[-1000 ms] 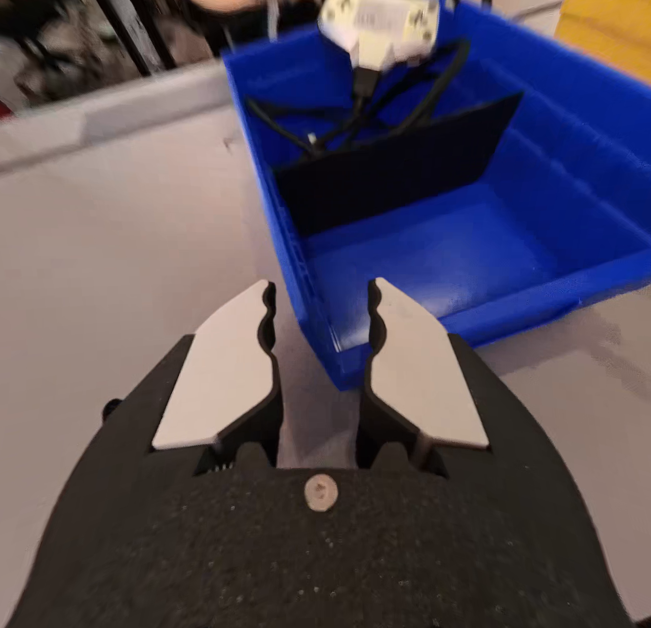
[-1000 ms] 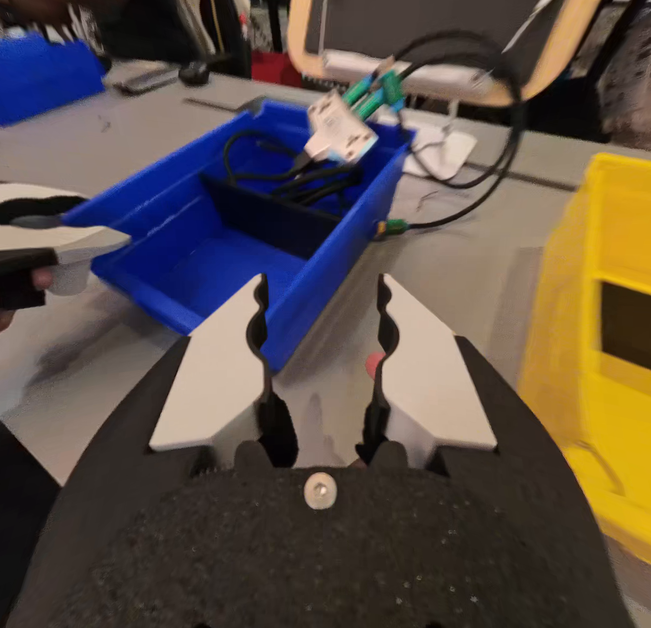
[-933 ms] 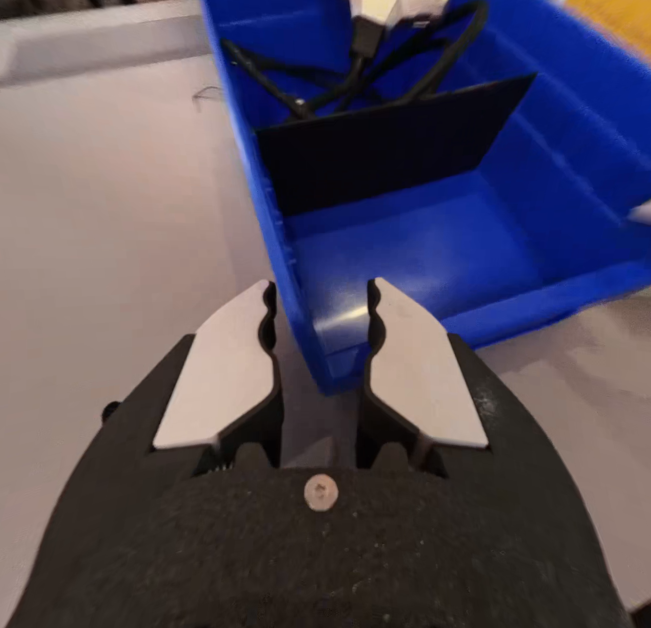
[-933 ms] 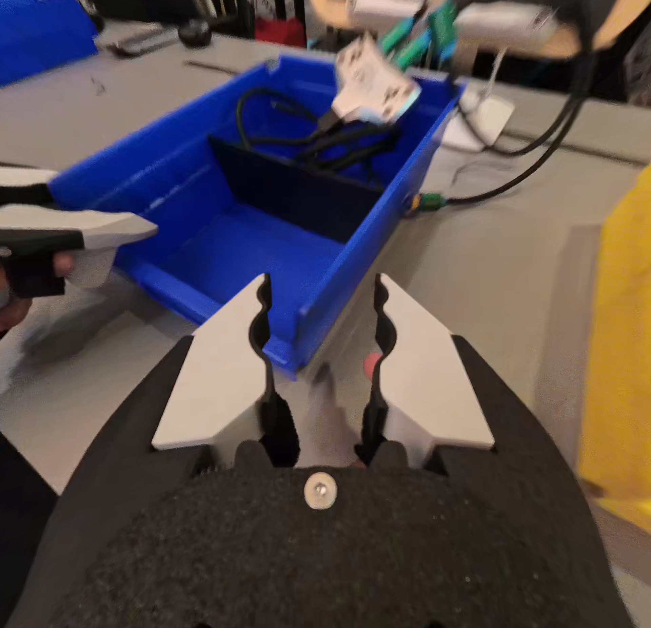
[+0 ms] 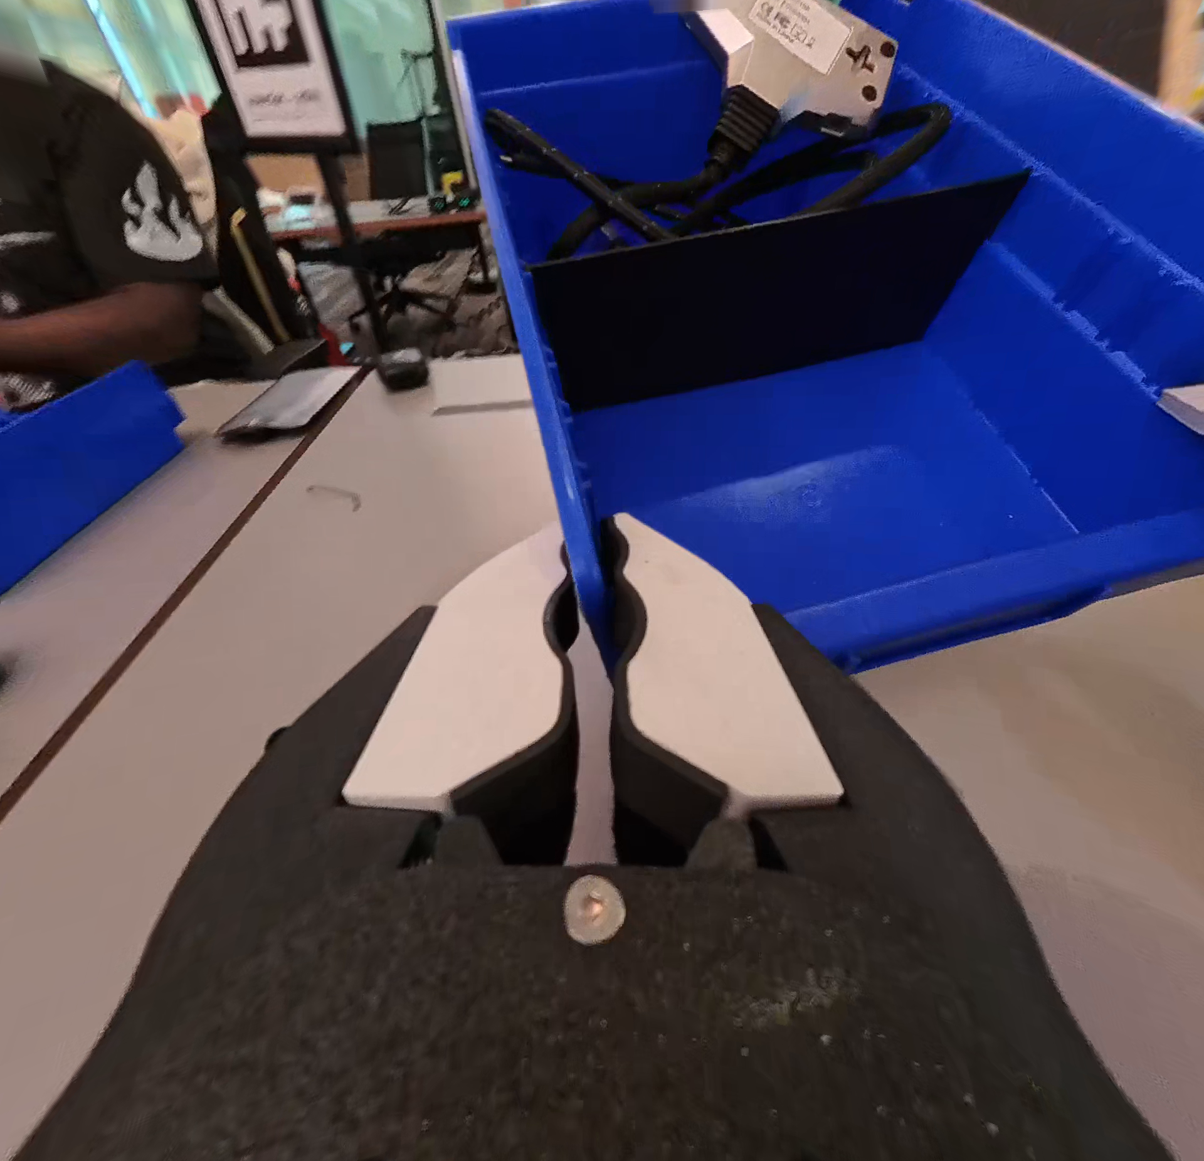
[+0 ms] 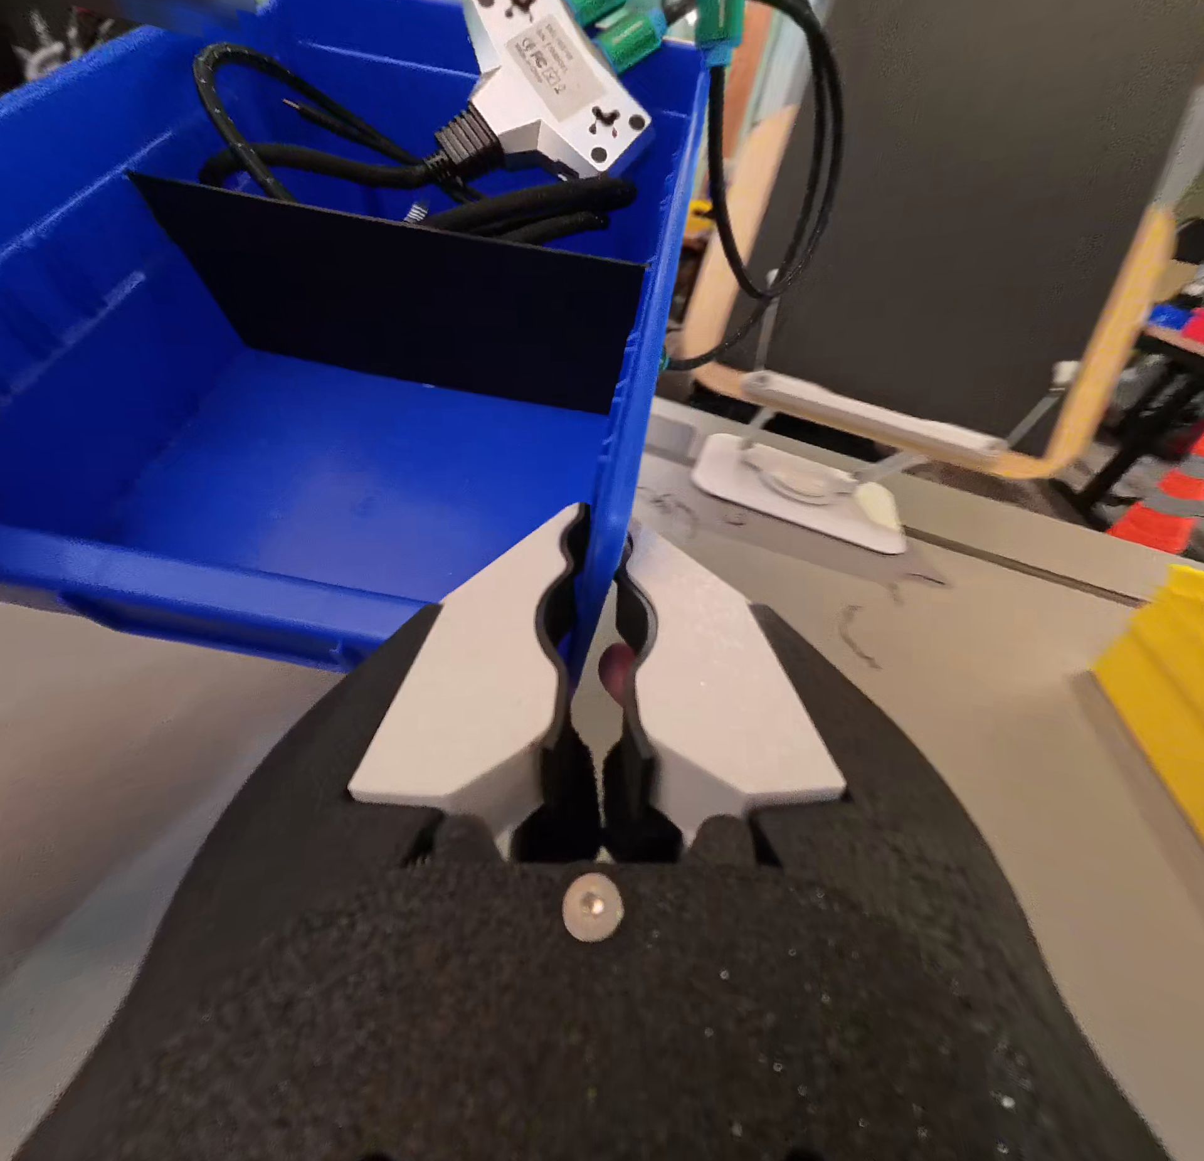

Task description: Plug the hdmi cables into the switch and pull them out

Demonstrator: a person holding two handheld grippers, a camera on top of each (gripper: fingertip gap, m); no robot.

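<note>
Now both claws are pinching blue bin walls: left claw on left wall, right claw on right wall; switch and cables are lying behind the divider.

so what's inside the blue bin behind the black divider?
Behind the black divider in the blue bin: coiled black cables, with the silver switch propped on the rim above them. The divider hides that compartment's floor.

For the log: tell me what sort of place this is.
Probably a shared lab or workshop: grey worktables, blue bin and yellow bin, a fiducial marker board behind, another person working nearby.
</note>
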